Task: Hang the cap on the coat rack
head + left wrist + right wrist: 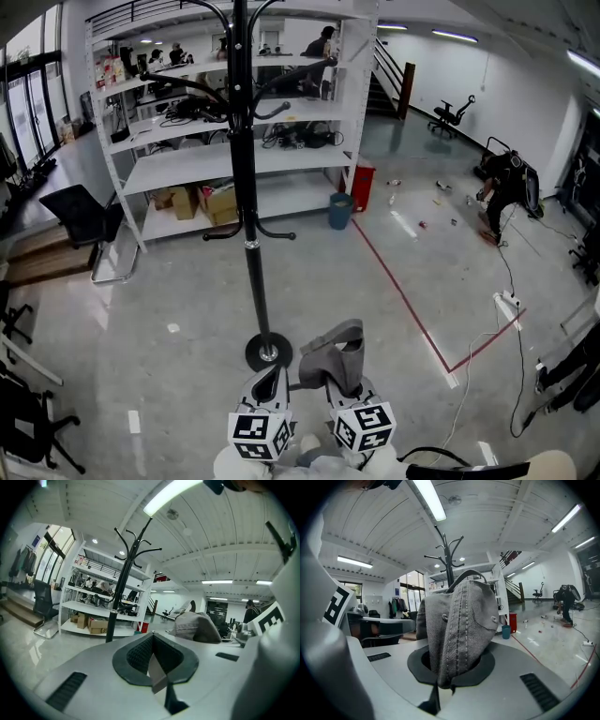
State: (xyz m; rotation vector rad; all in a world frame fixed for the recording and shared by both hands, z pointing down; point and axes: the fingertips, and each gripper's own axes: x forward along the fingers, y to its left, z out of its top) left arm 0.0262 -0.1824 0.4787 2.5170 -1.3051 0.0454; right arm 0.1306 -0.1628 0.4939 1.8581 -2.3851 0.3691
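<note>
**Ana:** Farthest left in the head view is the coat rack [251, 234], a black pole rising from a round base [268, 352] on the floor [159, 300], right in front of the person.

**Ben:** And just this side of that base sits the left claw [271, 377]. Its own view shows the jaws together with nothing between them, so it has no part in the job for now.

**Ana:** Moving right, the right claw [343, 382] is clamped on the cap [330, 358]. It's grey stitched fabric, pinched at a fold, and it stands up out of the jaws.

**Ben:** So the cap is off the floor, low and near the foot of the rack. It isn't on any hook.

**Ana:** I'd call this the approach. The grasp is made, the carry to the rack is in hand, and the hanging itself is not yet done.

**Ben:** Next comes height. The upper hooks [449, 550] curl out well above the cap in the right gripper view, and the lower hooks [234, 232] partway up the pole are nearer.

**Ana:** Either way, the cap's opening has to face a hook tip and settle over it. Only then should the right claw let go.
</note>
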